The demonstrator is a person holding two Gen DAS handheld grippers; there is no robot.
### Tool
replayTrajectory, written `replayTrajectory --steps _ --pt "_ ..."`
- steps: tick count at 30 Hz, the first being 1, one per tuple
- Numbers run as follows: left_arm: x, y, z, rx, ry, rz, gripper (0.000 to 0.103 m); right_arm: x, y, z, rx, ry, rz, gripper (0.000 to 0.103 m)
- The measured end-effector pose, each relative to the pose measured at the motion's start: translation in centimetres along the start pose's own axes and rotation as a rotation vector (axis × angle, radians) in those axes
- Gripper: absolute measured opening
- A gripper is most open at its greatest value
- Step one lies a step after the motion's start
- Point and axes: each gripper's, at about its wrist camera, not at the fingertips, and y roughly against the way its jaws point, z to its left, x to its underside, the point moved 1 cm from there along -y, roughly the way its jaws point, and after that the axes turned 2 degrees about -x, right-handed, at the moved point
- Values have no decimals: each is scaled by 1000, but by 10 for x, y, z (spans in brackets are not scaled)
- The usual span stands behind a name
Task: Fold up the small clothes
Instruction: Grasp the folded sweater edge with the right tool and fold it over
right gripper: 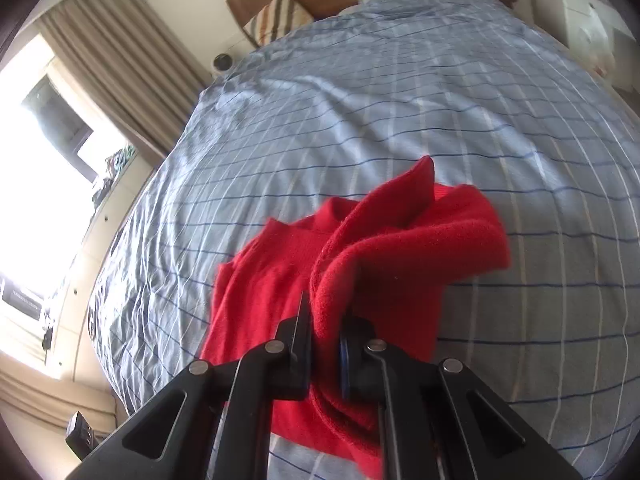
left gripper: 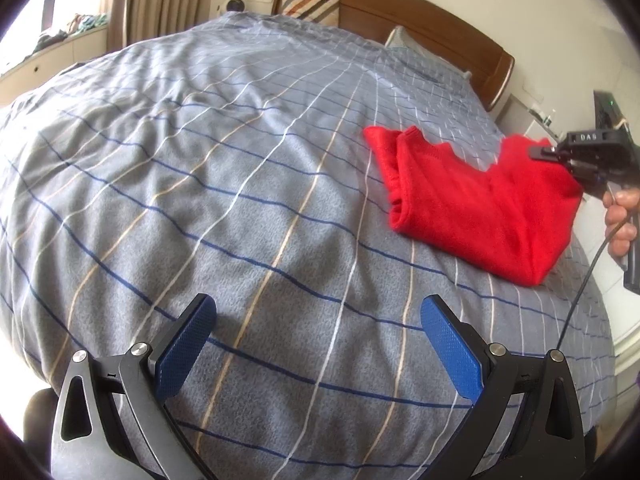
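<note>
Red sweater (left gripper: pixel 476 208), striped duvet (left gripper: pixel 240 184), wooden headboard (left gripper: pixel 400 16)

bed (left gripper: pixel 240 184): plaid cover | headboard (left gripper: pixel 420 24): wood | curtains (right gripper: pixel 120 52): beige | window (right gripper: pixel 36 152): bright

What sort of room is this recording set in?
Most likely a home bedroom: a bed with a striped grey duvet, a wooden headboard with pillows, and curtains beside a window.

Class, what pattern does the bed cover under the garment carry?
A checked grid of dark blue, white and tan lines on the grey-blue bed cover, clearest from the left wrist.
</note>
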Motion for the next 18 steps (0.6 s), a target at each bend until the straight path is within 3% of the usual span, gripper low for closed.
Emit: replayTrajectory --steps 5,7,10,12,14,16,18 --pt "2 9 22 -11 30 11 102 12 -73 83 -8 168 103 10" --pt "0 16 29 -21 28 0 102 22 -99 98 -21 185 147 18" --pt "-4 25 41 -37 47 -20 102 31 -115 98 -184 91 200 28" --pt "-4 27 49 -35 70 -27 102 37 -100 94 -314 21 180 33" --pt "-5 26 53 -34 83 -25 102 37 -75 83 -387 -9 143 38" --pt "-4 23 55 -36 82 -22 102 36 -49 68 -350 21 93 39" --pt "-5 18 54 -35 83 -14 102 36 -31 57 -172 121 56 39"
